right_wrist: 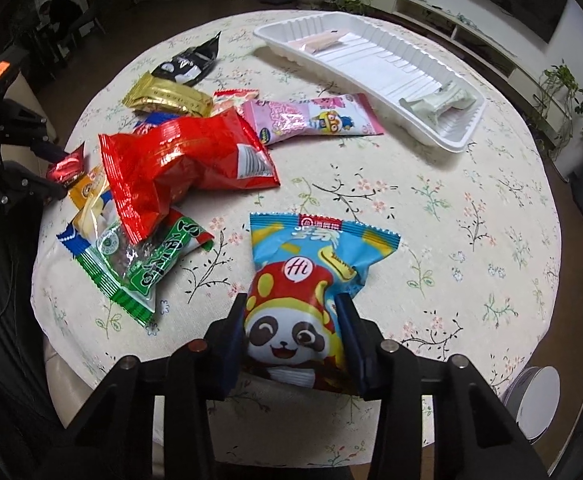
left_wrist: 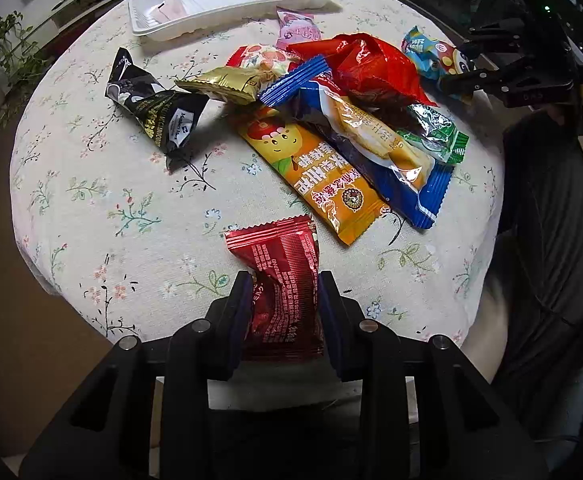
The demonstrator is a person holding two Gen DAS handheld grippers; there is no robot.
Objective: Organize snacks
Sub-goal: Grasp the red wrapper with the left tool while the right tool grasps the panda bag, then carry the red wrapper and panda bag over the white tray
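Note:
My left gripper [left_wrist: 285, 285] is shut on a dark red foil packet [left_wrist: 279, 264] at the near edge of the round table. From the right wrist view this left gripper [right_wrist: 57, 174] shows at the far left with the same packet [right_wrist: 66, 169]. My right gripper [right_wrist: 291, 300] is shut on a blue panda packet [right_wrist: 311, 256], whose waist is pinched between the pads. It appears in the left wrist view as the right gripper [left_wrist: 457, 70] with the blue packet [left_wrist: 427, 54]. A white tray [right_wrist: 375, 62] at the back holds a pink packet [right_wrist: 321, 43] and a pale green one [right_wrist: 439, 102].
A loose pile lies mid-table: big red bag [right_wrist: 179, 164], green packet [right_wrist: 147, 264], pink packet [right_wrist: 311, 120], gold packet [right_wrist: 167, 98], black packet [right_wrist: 187, 64], orange packet [left_wrist: 311, 168], long blue packet [left_wrist: 375, 140]. A white round object [right_wrist: 535, 404] stands beyond the table's edge; a person's dark clothing [left_wrist: 551, 220] is alongside.

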